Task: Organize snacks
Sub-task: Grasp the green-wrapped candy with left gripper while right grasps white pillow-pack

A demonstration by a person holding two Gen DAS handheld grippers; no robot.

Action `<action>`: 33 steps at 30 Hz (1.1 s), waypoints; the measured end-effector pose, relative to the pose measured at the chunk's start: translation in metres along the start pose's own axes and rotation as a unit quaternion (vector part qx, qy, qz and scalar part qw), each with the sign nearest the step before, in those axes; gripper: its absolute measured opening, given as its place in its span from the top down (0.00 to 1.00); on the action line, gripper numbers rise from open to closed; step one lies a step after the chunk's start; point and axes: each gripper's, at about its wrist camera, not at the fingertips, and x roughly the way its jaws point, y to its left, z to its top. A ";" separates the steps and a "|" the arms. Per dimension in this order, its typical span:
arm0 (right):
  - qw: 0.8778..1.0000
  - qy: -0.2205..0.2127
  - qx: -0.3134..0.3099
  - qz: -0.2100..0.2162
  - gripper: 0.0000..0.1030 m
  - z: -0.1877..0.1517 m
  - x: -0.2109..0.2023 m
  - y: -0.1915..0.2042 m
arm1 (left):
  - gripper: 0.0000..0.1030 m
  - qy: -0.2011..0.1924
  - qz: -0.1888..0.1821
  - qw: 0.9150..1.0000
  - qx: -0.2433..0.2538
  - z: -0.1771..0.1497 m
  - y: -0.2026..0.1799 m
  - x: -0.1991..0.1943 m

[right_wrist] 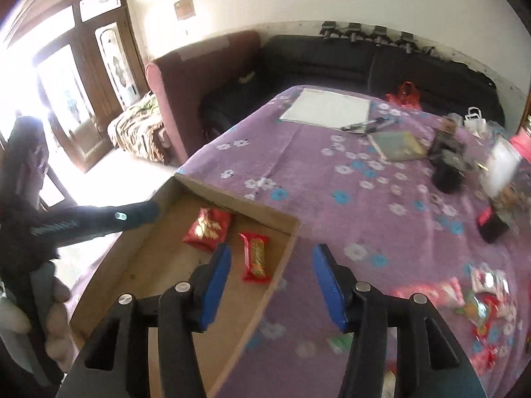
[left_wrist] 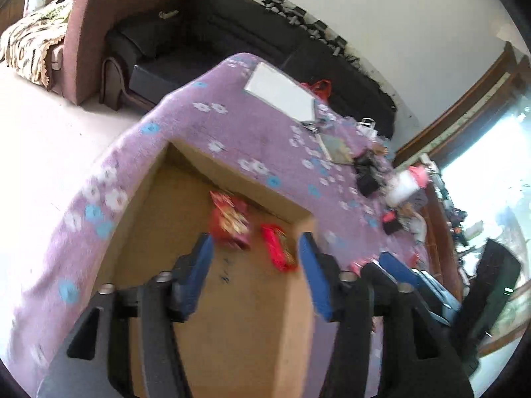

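An open cardboard box (left_wrist: 232,172) (right_wrist: 242,200) sits at the corner of a table with a purple flowered cloth. Two snacks lie in it: a square red packet (left_wrist: 230,220) (right_wrist: 207,229) and a red bar (left_wrist: 277,247) (right_wrist: 255,257). My left gripper (left_wrist: 255,238) hovers over the box, open, nothing between its blue pads. My right gripper (right_wrist: 272,248) is open and empty above the box's right wall. In the left wrist view the right gripper (left_wrist: 411,275) shows just right of the box. A pile of loose snacks (right_wrist: 478,301) lies on the cloth to the right.
A white pad (right_wrist: 327,107), a book (right_wrist: 396,144), a black cup (right_wrist: 448,179) and other clutter stand at the far right of the table. A dark sofa (right_wrist: 332,63) and a pink armchair (right_wrist: 172,89) stand beyond. A hand (right_wrist: 56,298) holds the left gripper's handle.
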 end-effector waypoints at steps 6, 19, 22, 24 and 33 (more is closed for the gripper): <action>0.998 0.000 0.046 -0.038 0.48 -0.038 -0.030 -0.066 | 0.41 0.006 -0.054 0.998 0.010 -0.050 -0.033 -0.031; 0.997 0.044 0.064 -0.025 0.48 -0.105 -0.025 -0.106 | 0.35 0.031 -0.047 0.998 0.030 -0.110 -0.057 -0.023; 0.998 0.015 0.054 -0.005 0.48 -0.119 -0.039 -0.098 | 0.35 0.030 -0.040 0.998 0.039 -0.114 -0.061 -0.023; 0.998 0.009 0.048 0.028 0.48 -0.125 -0.042 -0.095 | 0.35 0.031 -0.035 0.998 0.045 -0.115 -0.065 -0.020; 0.996 0.039 0.061 0.047 0.51 -0.130 -0.006 -0.109 | 0.35 0.057 -0.032 0.995 0.074 -0.113 -0.102 0.012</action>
